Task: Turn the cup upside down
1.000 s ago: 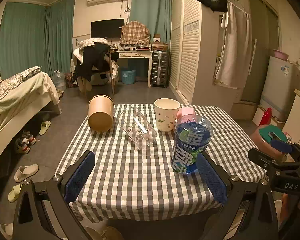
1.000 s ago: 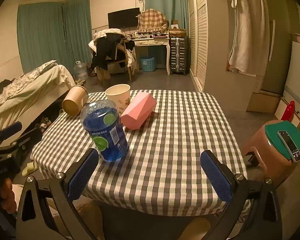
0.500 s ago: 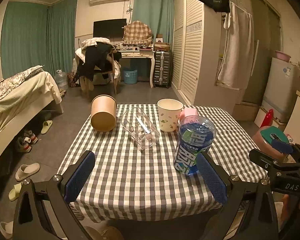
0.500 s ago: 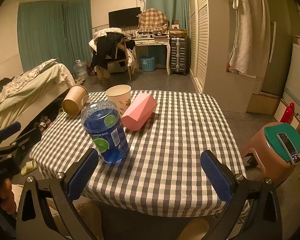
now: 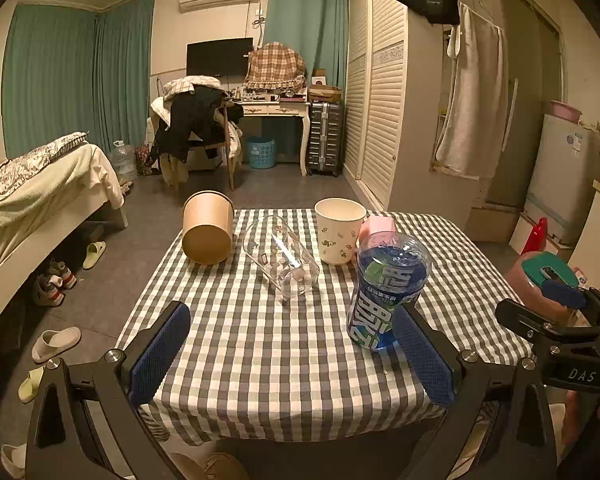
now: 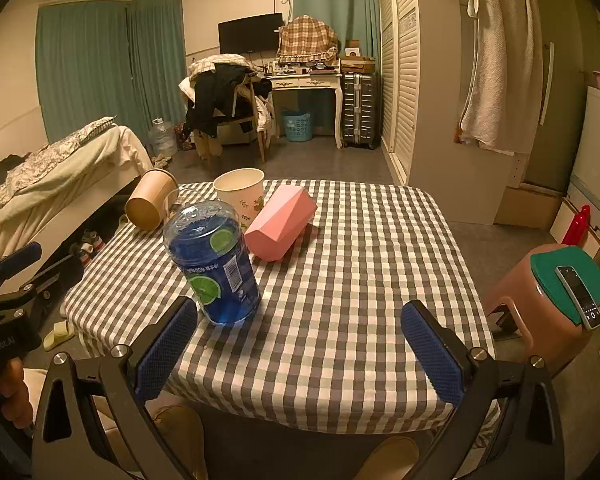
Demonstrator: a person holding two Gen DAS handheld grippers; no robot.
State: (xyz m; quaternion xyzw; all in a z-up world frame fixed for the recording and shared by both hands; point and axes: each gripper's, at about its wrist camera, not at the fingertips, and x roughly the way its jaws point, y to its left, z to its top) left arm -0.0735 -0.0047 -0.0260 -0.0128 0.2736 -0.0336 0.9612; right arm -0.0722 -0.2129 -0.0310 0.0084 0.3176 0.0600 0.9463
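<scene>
The left tool (image 5: 290, 350) and right tool (image 6: 298, 344) both hang spread and empty over the near edge of the checked bench (image 5: 268, 360). Ahead of the left tool a floral paper cup (image 5: 339, 232) stands upright, mouth up, nothing visible inside. To its left a clear glass (image 5: 281, 258) and a brown paper cup (image 5: 208, 232) lie toppled. A blue bottle-shaped container (image 6: 214, 264) stands inverted just ahead of the right tool's left finger; its label writing is unreadable. A pink box (image 6: 280, 222) lies behind it. Open cloth fills the bench ahead-right of the right tool.

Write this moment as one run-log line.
left gripper: open, empty | right gripper: open, empty | white floral paper cup: upright, untouched | blue plastic bottle: inverted
</scene>
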